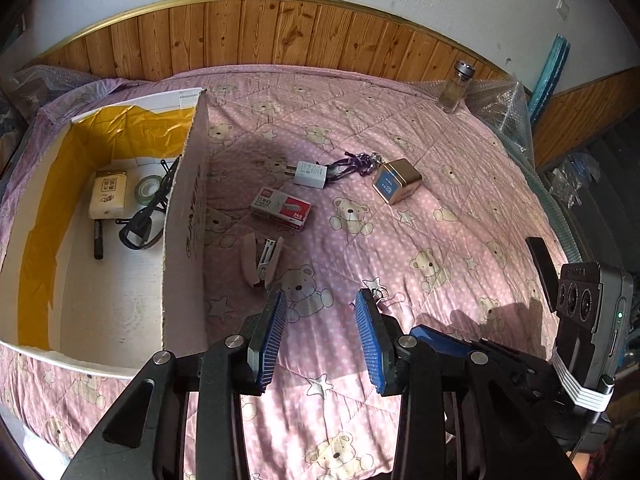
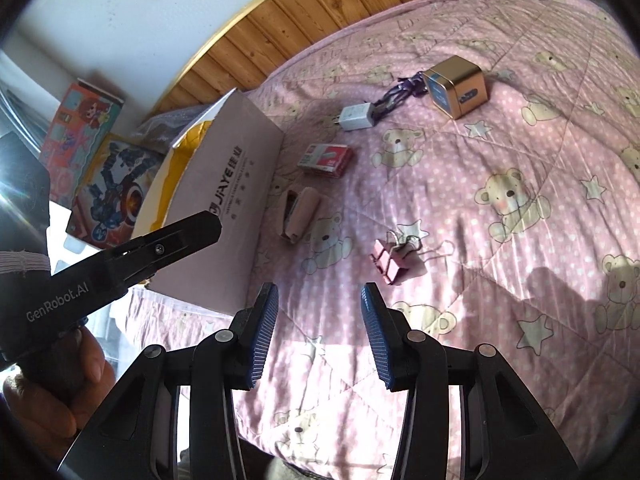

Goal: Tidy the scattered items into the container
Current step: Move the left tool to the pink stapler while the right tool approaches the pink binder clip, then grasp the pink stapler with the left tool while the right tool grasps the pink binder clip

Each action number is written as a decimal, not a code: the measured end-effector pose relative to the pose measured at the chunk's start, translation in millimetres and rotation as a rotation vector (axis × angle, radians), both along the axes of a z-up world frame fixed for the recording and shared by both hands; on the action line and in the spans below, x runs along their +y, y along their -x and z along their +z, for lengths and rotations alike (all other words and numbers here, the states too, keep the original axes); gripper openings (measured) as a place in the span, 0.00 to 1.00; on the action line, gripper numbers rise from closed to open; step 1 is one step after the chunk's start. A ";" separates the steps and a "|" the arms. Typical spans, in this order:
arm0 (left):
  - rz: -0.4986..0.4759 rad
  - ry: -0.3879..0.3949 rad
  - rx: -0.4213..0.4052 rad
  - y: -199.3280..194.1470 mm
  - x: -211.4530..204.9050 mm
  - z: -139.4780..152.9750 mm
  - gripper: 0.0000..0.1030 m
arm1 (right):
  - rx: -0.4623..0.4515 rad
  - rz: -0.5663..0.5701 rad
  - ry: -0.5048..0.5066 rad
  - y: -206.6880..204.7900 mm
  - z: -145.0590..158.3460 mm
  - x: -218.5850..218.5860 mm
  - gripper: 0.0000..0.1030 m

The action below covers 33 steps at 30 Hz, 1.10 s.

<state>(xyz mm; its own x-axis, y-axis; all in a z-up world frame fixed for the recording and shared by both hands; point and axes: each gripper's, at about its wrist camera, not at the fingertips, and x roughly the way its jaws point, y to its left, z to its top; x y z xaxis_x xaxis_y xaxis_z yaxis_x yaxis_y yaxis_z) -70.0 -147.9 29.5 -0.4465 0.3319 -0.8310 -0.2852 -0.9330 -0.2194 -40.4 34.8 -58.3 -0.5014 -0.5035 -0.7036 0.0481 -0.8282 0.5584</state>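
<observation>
An open cardboard box (image 1: 184,216) (image 2: 236,184) sits at the left on the pink quilt; inside lie a tissue pack (image 1: 108,194), a tape roll (image 1: 150,189), a black cable (image 1: 146,216) and a marker (image 1: 98,240). On the quilt lie a pink stapler (image 1: 262,258) (image 2: 300,214), a staple box (image 1: 281,210) (image 2: 327,159), a white charger (image 1: 310,174) (image 2: 357,117) with a purple cord (image 1: 354,164), a gold tin (image 1: 397,181) (image 2: 456,86) and a pink binder clip (image 2: 390,260). My left gripper (image 1: 320,300) and right gripper (image 2: 320,294) are both open and hold nothing.
A glass jar (image 1: 456,86) stands at the quilt's far right corner beside bubble wrap (image 1: 504,108). A wooden headboard (image 1: 280,36) runs along the back. Colourful toy boxes (image 2: 100,172) stand left of the bed. A hand (image 2: 52,384) holds the left gripper's body.
</observation>
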 end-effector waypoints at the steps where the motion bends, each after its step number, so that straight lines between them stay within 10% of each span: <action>1: 0.005 0.004 -0.009 5.0 2.9 -5.4 0.37 | -0.008 -0.006 -0.001 2.3 -4.0 2.8 0.45; 20: 0.106 0.018 -0.159 75.4 18.3 -108.3 0.37 | -0.092 -0.030 -0.002 33.4 -48.6 32.7 0.38; 26: 0.142 0.071 0.044 63.5 3.8 -62.3 0.44 | -0.051 0.034 -0.053 45.3 -47.5 17.0 0.40; 33: 0.187 0.184 0.029 86.2 7.9 -97.3 0.52 | -0.013 0.085 -0.194 56.5 -54.2 -7.1 0.39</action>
